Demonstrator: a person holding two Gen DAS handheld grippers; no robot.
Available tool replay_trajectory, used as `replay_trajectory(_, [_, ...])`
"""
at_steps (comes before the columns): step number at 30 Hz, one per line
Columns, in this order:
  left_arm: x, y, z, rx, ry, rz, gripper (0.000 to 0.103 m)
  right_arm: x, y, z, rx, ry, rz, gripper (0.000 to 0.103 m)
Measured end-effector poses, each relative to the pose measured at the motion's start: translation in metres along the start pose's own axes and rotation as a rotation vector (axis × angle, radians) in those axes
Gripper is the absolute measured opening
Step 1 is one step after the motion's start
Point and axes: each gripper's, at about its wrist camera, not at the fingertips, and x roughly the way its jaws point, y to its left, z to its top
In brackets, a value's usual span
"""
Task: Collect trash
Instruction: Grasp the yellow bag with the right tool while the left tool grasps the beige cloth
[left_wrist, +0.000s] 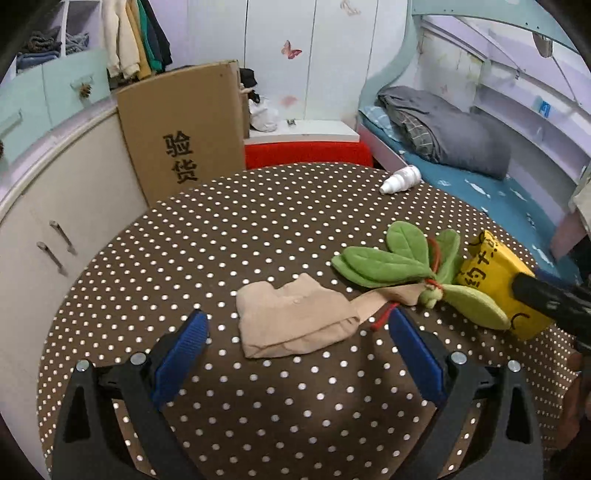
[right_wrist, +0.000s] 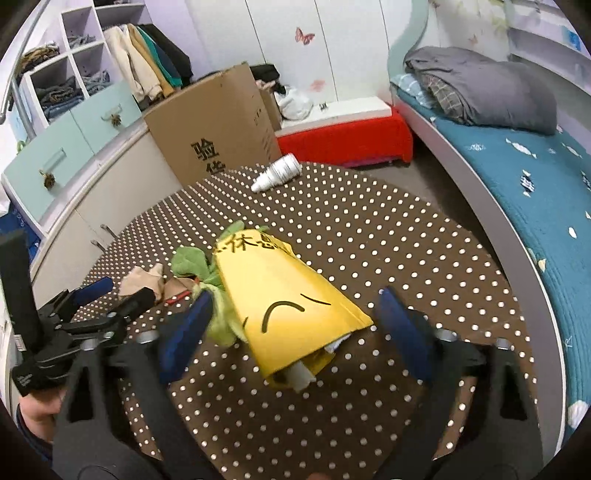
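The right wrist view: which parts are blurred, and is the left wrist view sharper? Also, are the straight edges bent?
Right wrist view: the right gripper fingers and the green leaves beside the yellow bag are smeared. Left wrist view: the left gripper and beige cloth are sharp. Both views: the table edge and cabinets curve.

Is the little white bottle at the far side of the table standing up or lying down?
Lying down. The small white plastic bottle rests on its side on the brown polka-dot tablecloth, its narrow cap end pointing left.
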Motion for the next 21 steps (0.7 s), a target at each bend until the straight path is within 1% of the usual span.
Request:
replay_trajectory(1, [0.003,0.001,0.0,-0.003,0.014,-0.003,0.095,0.0,-0.001,0.0,0.008,-0.003,0.013,0.066])
replay_trajectory(2, [0.005,0.002,0.001,-0.01,0.025,-0.014,0.088,-0.001,-0.001,0.0,0.007,-0.005,0.027,0.06])
replay_trajectory(3, [0.009,0.004,0.002,-0.015,0.037,-0.024,0.068,-0.003,0.0,-0.002,0.003,-0.007,0.041,0.059])
replay_trajectory(4, [0.011,0.005,0.002,-0.02,0.042,-0.021,0.066,-0.004,-0.001,-0.003,0.006,-0.009,0.049,0.051])
replay_trajectory(5, [0.009,0.005,0.002,-0.019,0.035,-0.036,0.062,-0.008,-0.004,-0.007,0.016,-0.013,0.057,0.047])
replay_trajectory(6, [0.009,0.004,0.002,-0.014,0.034,-0.048,0.06,-0.014,-0.007,-0.012,0.031,-0.019,0.068,0.046])
replay_trajectory(8, [0.008,0.002,0.0,-0.009,0.026,-0.066,0.058,-0.022,-0.012,-0.019,0.055,-0.027,0.08,0.043])
replay_trajectory(10, [0.001,0.001,-0.003,-0.012,0.005,-0.088,0.057,-0.036,-0.019,-0.03,0.076,-0.039,0.09,0.043])
replay_trajectory(12, [-0.006,-0.002,-0.011,-0.006,0.001,-0.093,0.056,-0.054,-0.026,-0.042,0.095,-0.059,0.102,0.043])
replay_trajectory(18, [-0.037,-0.006,-0.043,-0.008,-0.018,-0.101,0.056,-0.097,-0.043,-0.073,0.133,-0.105,0.114,0.043])
replay_trajectory(21, [-0.059,-0.011,-0.059,-0.001,-0.045,-0.11,0.056,-0.118,-0.053,-0.085,0.159,-0.134,0.124,0.043])
